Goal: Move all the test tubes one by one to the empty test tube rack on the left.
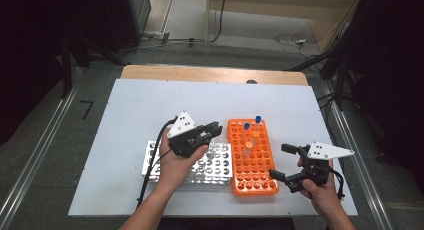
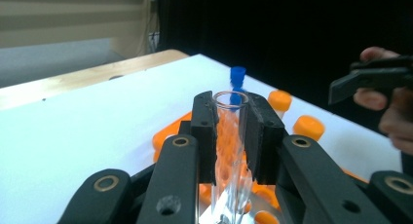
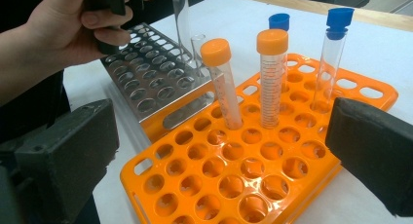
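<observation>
A big white table (image 1: 125, 140) holds two racks side by side in the middle. The metal rack (image 1: 220, 165) is on the left and the orange rack (image 1: 252, 180) touches it on the right. Four capped tubes stand in the far part of the orange rack: two with orange caps (image 3: 272, 41) and two with blue caps (image 3: 339, 17).

The left gripper (image 1: 212, 130) hangs over the far right corner of the metal rack. Its jaws are squeezed tight on a clear glass tube (image 2: 233, 151) with no cap. The tube stands upright, its bottom end close above the holes.

The right gripper (image 1: 280, 162) waits by the near right side of the orange rack, jaws wide apart, holding nothing.

The glass tube could slip or break if the squeeze is too hard. It could also hit the metal rim if it comes down off the hole, or bump the short tube (image 3: 197, 48) already standing there.
</observation>
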Demonstrator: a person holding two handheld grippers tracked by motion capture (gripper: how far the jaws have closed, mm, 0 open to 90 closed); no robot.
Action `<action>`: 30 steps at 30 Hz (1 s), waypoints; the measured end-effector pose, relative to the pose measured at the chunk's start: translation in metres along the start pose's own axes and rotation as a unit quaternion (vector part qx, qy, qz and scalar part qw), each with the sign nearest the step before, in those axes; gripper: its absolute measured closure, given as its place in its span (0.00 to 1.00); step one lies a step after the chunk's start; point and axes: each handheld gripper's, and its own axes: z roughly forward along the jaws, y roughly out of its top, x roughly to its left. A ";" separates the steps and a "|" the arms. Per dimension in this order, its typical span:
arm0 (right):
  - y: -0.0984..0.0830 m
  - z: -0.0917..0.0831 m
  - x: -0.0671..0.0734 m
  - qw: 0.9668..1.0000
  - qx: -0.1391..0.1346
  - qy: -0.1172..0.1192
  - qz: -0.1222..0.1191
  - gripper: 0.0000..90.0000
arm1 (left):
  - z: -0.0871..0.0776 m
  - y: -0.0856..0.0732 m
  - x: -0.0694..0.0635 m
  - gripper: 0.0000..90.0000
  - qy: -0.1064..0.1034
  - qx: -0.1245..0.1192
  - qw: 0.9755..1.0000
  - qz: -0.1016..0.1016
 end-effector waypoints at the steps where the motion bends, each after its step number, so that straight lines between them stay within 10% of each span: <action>1: 0.000 0.000 0.000 1.000 -0.001 -0.001 -0.001 0.00 | 0.001 0.000 0.000 0.86 0.002 0.001 1.000 -0.001; 30: -0.003 0.000 -0.002 1.000 -0.002 -0.016 -0.005 0.00 | 0.006 -0.011 -0.012 0.84 0.014 0.102 0.993 0.051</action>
